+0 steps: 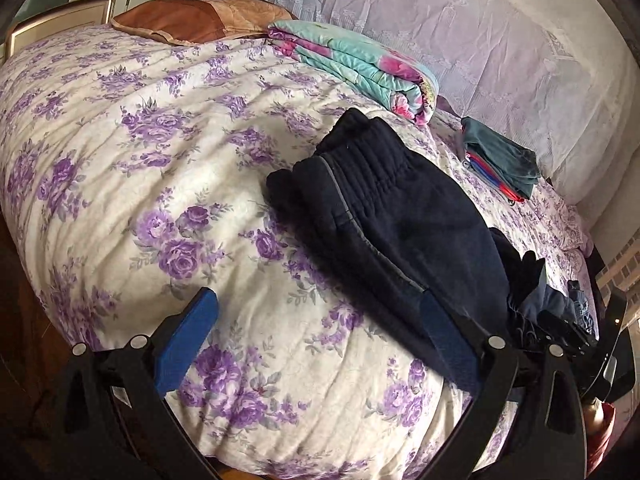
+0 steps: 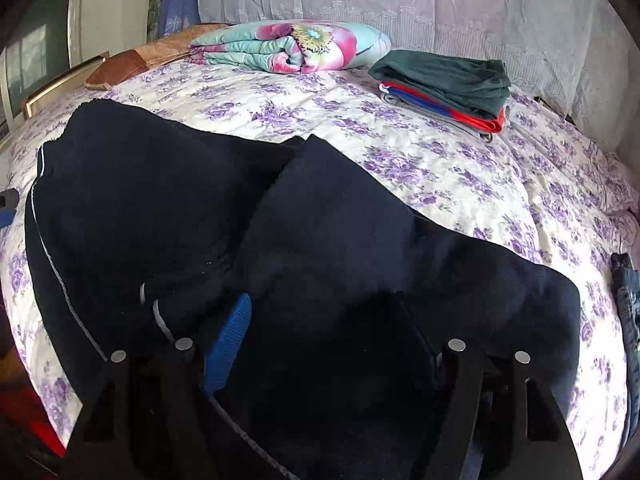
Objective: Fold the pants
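Left claw (image 1: pixel 316 320) agape; one navy pants (image 1: pixel 400 216), three-garment folded stack (image 2: pixel 448 88)

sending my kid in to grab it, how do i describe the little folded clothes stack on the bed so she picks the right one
On the purple-flowered bedspread, look to the far side by the white lace curtain. The small folded stack sits just right of the rolled turquoise and pink floral quilt. It alone has a dark green piece on top with red and blue layers underneath, unlike the loose navy pants nearer.

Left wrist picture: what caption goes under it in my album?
Open left gripper beside dark navy pants lying on a purple-flowered bedspread.
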`<state>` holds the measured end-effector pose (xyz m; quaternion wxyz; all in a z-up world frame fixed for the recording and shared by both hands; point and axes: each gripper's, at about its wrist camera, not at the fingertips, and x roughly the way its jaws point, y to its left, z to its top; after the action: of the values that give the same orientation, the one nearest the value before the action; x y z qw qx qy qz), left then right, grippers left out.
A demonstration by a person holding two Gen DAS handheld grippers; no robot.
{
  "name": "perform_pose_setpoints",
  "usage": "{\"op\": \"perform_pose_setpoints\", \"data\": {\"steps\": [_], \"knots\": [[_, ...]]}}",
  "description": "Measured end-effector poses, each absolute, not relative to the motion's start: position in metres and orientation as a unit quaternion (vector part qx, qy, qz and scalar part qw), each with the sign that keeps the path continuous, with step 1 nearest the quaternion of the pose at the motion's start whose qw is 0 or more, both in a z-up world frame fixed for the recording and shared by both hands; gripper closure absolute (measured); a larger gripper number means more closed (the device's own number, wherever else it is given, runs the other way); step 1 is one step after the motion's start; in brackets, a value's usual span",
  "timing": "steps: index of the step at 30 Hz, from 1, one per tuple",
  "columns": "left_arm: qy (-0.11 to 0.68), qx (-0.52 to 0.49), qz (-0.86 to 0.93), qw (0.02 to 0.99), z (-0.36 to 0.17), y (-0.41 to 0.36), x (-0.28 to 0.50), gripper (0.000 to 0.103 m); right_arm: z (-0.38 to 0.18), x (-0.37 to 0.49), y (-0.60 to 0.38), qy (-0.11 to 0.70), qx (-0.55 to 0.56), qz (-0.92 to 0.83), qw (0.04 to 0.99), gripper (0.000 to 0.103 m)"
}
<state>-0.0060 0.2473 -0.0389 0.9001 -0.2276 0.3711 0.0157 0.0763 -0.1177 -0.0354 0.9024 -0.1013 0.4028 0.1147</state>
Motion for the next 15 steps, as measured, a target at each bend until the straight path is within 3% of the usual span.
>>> {"op": "perform_pose_setpoints", "data": {"steps": [4, 6, 8, 15], "knots": [[0.389, -0.251, -0.001, 0.886, -0.036, 0.255, 0.015, 0.005, -0.002, 0.052, -0.135, 0.324, -0.070, 0.109, 0.937, 0.026], [0.397, -0.269, -0.015, 0.877, -0.040, 0.258, 0.031, 0.005, -0.017, 0.056, -0.134, 0.351, -0.094, 0.115, 0.924, 0.011], [0.407, -0.290, -0.019, 0.866, -0.046, 0.261, 0.049, 0.005, -0.047, 0.066, -0.135, 0.394, -0.103, 0.116, 0.906, 0.010], [0.399, -0.303, -0.018, 0.865, -0.049, 0.260, 0.067, 0.005, -0.036, 0.063, -0.169, 0.365, 0.021, 0.156, 0.918, 0.009]]}}
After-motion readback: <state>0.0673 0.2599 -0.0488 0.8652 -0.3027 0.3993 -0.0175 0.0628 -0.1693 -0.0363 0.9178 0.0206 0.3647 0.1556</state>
